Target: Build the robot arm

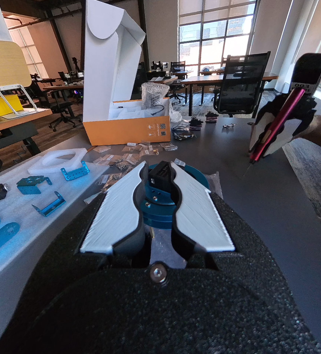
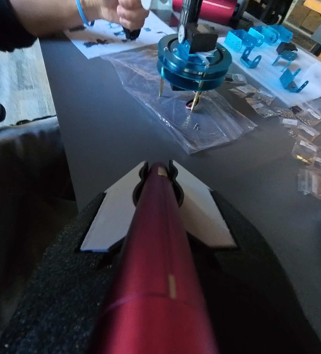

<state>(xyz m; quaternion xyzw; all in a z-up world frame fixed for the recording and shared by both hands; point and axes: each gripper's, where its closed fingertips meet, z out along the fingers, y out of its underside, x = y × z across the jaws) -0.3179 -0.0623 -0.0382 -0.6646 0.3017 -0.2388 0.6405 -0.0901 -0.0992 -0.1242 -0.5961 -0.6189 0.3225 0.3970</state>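
Note:
My left gripper point(image 1: 158, 164) is shut on a black servo block point(image 1: 160, 175) that sits on a round blue metal base point(image 1: 155, 210). In the right wrist view the base point(image 2: 194, 63) stands on thin brass legs over a clear plastic bag point(image 2: 175, 115), with the left gripper above it. My right gripper point(image 2: 158, 165) is shut on a red pen-shaped electric screwdriver point(image 2: 155, 249). In the left wrist view the screwdriver point(image 1: 276, 124) points down at the dark table point(image 1: 251, 210), its tip near the surface, well to the right of the base.
An open orange-and-white box point(image 1: 125, 107) stands at the back. Blue metal brackets point(image 1: 46, 183) lie on white foam point(image 1: 12, 220) at the left. Small bags of screws point(image 1: 129, 153) are scattered mid-table. Servos point(image 1: 196, 123) sit behind. The table's right edge point(image 1: 299, 182) is close. There is about 25 cm between the tips of the two grippers.

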